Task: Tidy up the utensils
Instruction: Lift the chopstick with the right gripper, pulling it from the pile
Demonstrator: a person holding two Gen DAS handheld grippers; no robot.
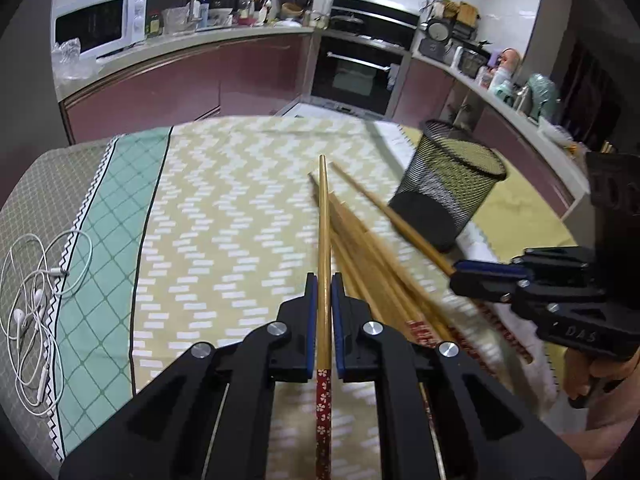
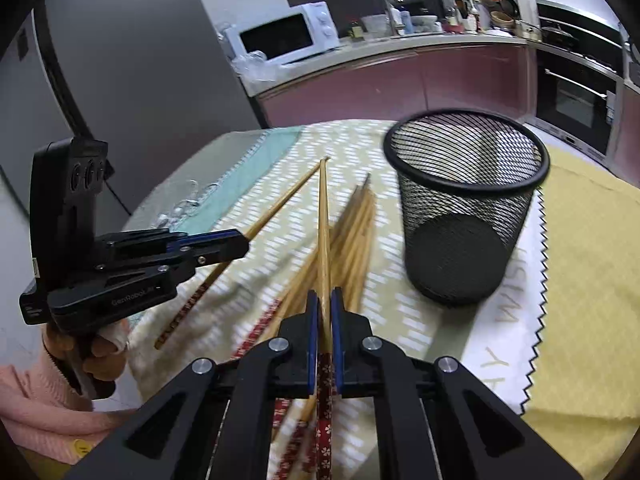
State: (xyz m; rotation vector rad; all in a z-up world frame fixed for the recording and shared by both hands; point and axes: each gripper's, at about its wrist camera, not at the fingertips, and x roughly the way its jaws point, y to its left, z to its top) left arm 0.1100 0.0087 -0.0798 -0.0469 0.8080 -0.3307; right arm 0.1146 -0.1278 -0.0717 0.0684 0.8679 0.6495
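**Claws Each Pinching One Chopstick**

Worktop: patterned cloth cover. Mesh cup: black, upright, empty. Chopstick pile: bamboo, red floral handles, beside cup. Left claw pinches one chopstick; right claw pinches another chopstick.

Bright indoor light, fisheye warp, motion blur

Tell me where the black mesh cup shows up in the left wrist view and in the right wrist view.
Left wrist view: the black mesh cup stands right of centre, beyond the loose chopsticks.
Right wrist view: the cup is upper right, large and near.
Shared landmark: the white microwave on the counter.
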